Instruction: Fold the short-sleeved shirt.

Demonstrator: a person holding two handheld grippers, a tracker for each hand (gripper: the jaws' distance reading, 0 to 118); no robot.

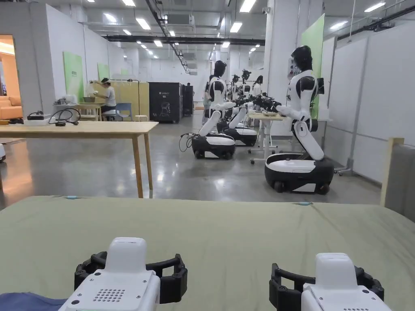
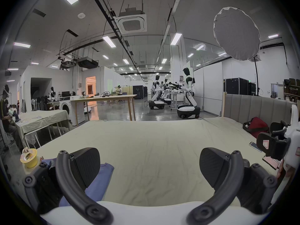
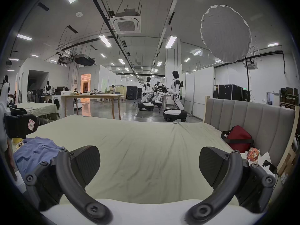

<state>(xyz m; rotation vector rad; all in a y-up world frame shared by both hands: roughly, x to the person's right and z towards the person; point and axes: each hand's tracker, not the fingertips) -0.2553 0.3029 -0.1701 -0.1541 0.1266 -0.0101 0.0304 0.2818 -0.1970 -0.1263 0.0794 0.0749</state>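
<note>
Blue fabric, the short-sleeved shirt (image 3: 36,152), lies bunched at the near left of the green bed sheet (image 1: 227,239). No writing is legible (labels too small). Left gripper (image 2: 150,166) and right gripper (image 3: 149,165) both hang spread wide, grasping nothing.

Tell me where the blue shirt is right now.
The blue shirt lies crumpled on the green-sheeted bed, left of the open left gripper, beside a yellow cup.

Both grippers (image 2: 149,168) (image 3: 149,166) agape, level.
</note>
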